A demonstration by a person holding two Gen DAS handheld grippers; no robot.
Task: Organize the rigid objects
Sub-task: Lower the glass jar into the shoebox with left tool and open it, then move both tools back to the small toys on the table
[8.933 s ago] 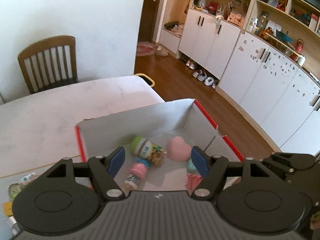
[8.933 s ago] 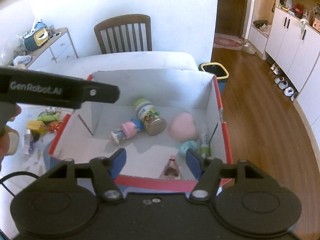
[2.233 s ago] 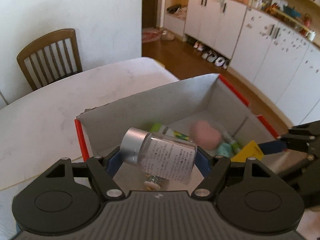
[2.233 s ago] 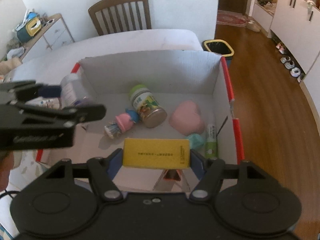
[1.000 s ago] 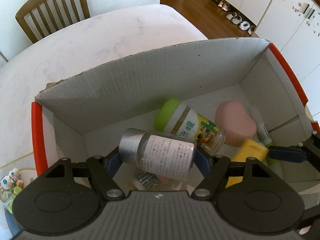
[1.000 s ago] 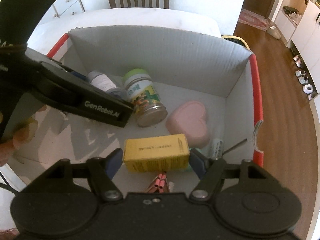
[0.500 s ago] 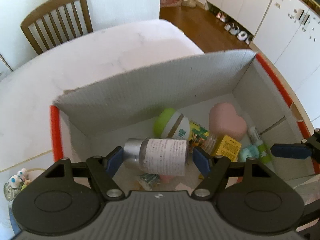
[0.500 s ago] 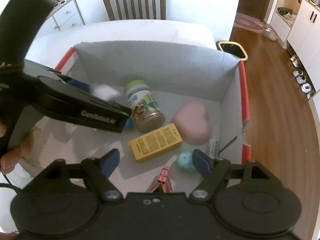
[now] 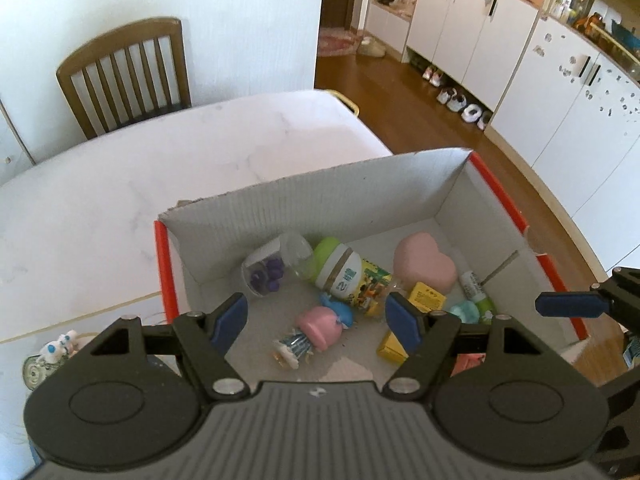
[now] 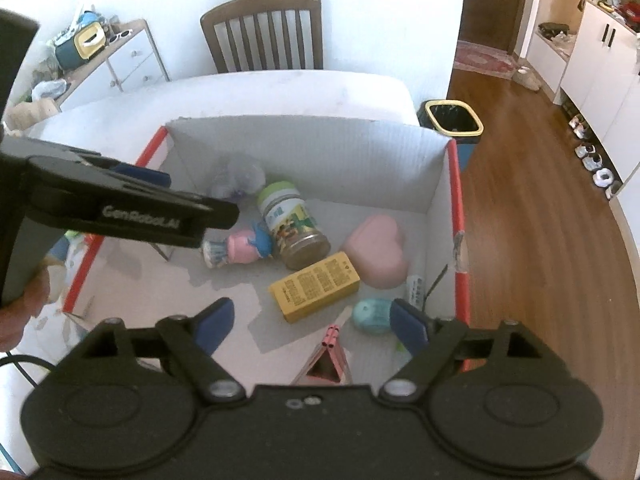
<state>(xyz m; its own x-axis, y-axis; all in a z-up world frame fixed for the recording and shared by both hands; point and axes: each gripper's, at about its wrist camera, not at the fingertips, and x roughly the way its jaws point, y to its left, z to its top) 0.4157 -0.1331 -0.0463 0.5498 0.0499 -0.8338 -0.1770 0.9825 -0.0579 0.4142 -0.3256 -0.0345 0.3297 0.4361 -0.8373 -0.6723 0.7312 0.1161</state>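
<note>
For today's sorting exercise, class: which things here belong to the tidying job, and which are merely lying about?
Part of the job:
cardboard box
yellow carton
clear bottle
green-lidded jar
pink heart case
left gripper, empty
right gripper, jaws opening, nothing between them

Just lying about:
wooden chair
bin
white cupboards

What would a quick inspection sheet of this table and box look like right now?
Surface: pale marble-look table, mostly bare.
Job's things: cardboard box holds clear bottle, green-lidded jar, pink heart, yellow carton, pink toy, teal item.
Clutter: small figures on the table beside the box.
Grippers: left gripper open, nothing between; right gripper opening, nothing between.
Cables: one thin dark cable.
Surroundings: wooden chair, white cabinets, bin.
</note>
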